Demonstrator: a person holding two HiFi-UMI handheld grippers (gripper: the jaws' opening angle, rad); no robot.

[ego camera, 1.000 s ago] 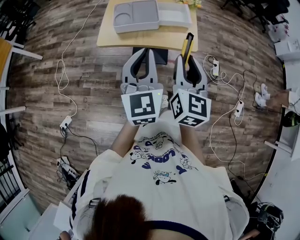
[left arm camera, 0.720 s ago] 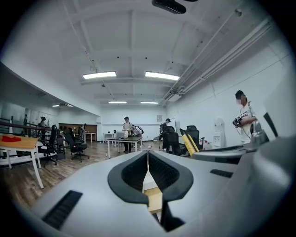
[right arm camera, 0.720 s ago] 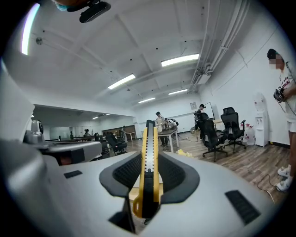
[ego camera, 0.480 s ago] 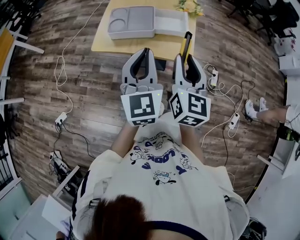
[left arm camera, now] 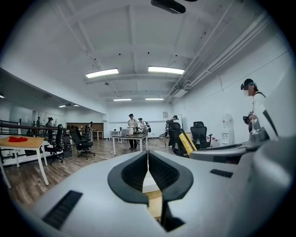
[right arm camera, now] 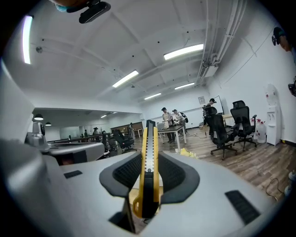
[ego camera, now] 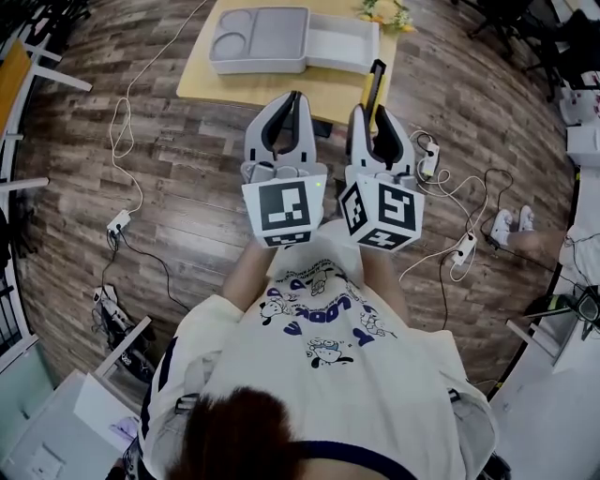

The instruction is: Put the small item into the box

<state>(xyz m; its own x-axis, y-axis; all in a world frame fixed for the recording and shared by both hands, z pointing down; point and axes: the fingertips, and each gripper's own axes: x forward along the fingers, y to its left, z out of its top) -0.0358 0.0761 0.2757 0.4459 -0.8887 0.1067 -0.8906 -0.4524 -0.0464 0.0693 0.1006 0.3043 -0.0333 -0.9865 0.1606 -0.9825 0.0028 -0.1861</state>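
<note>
In the head view my right gripper (ego camera: 367, 111) is shut on a yellow and black utility knife (ego camera: 374, 86) that sticks out forward past the jaws, over the table's near edge. Beside it my left gripper (ego camera: 296, 97) is shut with nothing in it. Both are held in front of the person's chest, short of the wooden table (ego camera: 281, 82). On the table lies a grey compartment lid (ego camera: 260, 39) joined to an open white box (ego camera: 343, 42). In the right gripper view the knife (right arm camera: 149, 139) stands upright between the pads of the right gripper (right arm camera: 149, 159). The left gripper view shows the left gripper (left arm camera: 148, 157) with its jaws closed together.
Yellow flowers (ego camera: 384, 11) lie at the table's far right corner. Cables and power strips (ego camera: 464, 246) trail over the wood floor on both sides. Another person's feet (ego camera: 511, 223) show at the right. Office chairs (right arm camera: 240, 118) and desks with people stand far off.
Both grippers keep the same pose and the knife stays held. The table and box have drifted a little left in the head view, and the floor cables have shifted.
</note>
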